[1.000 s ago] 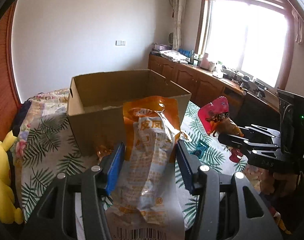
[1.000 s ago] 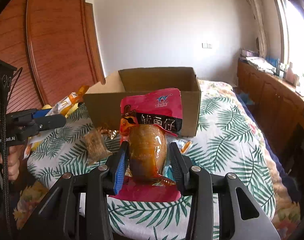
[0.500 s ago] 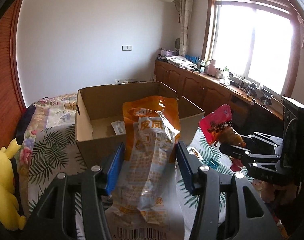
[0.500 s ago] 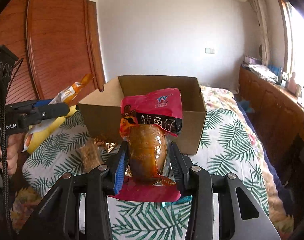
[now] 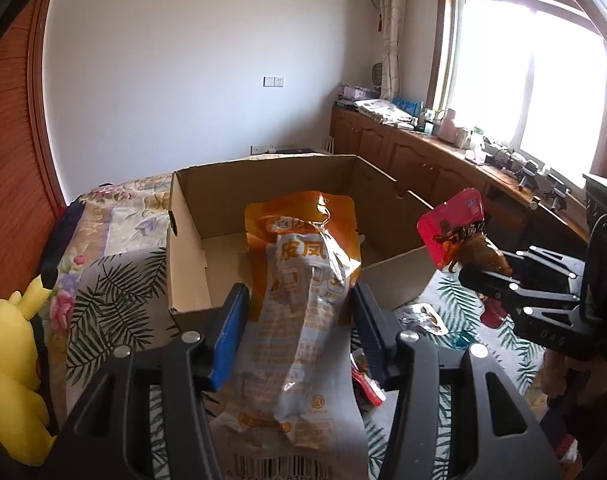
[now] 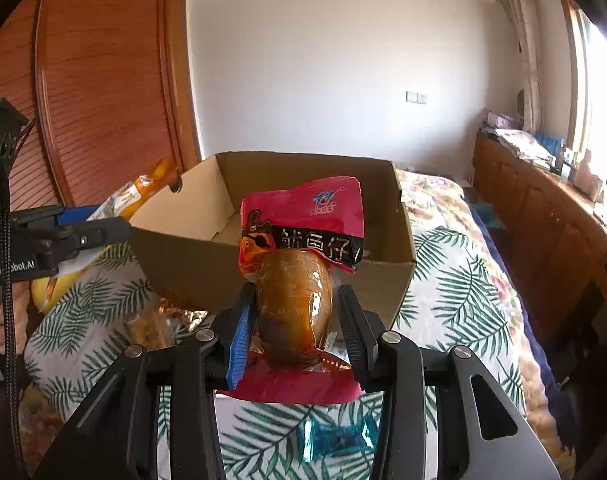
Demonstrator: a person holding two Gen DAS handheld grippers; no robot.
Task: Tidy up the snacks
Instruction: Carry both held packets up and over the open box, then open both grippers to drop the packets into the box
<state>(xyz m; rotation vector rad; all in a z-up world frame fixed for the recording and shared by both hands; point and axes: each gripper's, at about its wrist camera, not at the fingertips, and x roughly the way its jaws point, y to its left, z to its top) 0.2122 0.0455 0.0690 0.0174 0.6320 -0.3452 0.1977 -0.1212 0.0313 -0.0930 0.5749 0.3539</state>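
My left gripper [image 5: 299, 320] is shut on an orange and grey snack packet [image 5: 303, 280] and holds it over the near edge of an open cardboard box [image 5: 187, 272] on the bed. My right gripper [image 6: 295, 320] is shut on a pink packet with a brown snack inside [image 6: 299, 248], held just before the box's [image 6: 399, 232] near wall. The right gripper with its pink packet [image 5: 455, 228] shows at the right of the left wrist view. The left gripper [image 6: 99, 228] shows at the left of the right wrist view.
Several loose snack packets [image 6: 159, 324] lie on the palm-leaf bedspread [image 6: 455, 280] before the box. A yellow plush toy [image 5: 11, 364] sits at the bed's left edge. Wooden cabinets [image 5: 415, 160] run under the window on the right.
Both grippers have risen and moved toward the box with their packets. The inside of the box now shows from above.
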